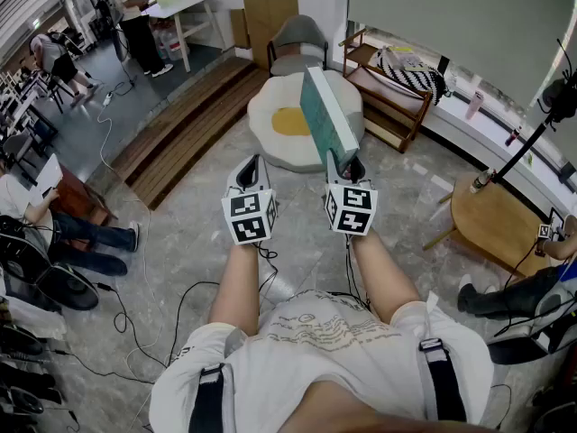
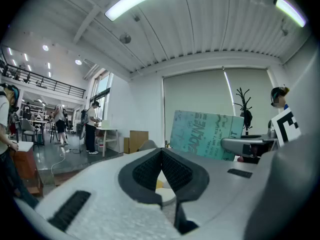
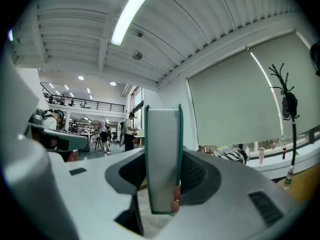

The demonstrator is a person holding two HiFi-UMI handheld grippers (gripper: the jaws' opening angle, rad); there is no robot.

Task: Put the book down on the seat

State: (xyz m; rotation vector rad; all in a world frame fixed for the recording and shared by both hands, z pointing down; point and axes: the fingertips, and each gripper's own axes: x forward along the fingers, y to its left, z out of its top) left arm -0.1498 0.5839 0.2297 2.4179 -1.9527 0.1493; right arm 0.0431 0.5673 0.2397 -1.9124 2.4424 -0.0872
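In the head view a thick teal-covered book (image 1: 329, 115) stands upright on its edge, held at its lower end by my right gripper (image 1: 343, 165). In the right gripper view the book (image 3: 162, 159) fills the gap between the jaws, pale page edges facing me, with both pads pressed on its covers. The book hangs over the near right rim of the seat, a low white floor cushion with a yellow centre (image 1: 279, 138). My left gripper (image 1: 251, 162) hovers beside the right one, its tips together and holding nothing (image 2: 161, 151). The book's printed cover (image 2: 205, 134) shows to its right.
A grey chair (image 1: 297, 39) stands behind the cushion, beside a wooden rack with a striped bag (image 1: 406, 75). A round wooden table (image 1: 491, 219) is at the right. Wooden steps (image 1: 180, 124) run at the left. Cables (image 1: 135, 323) trail on the floor, and people stand or sit at the left.
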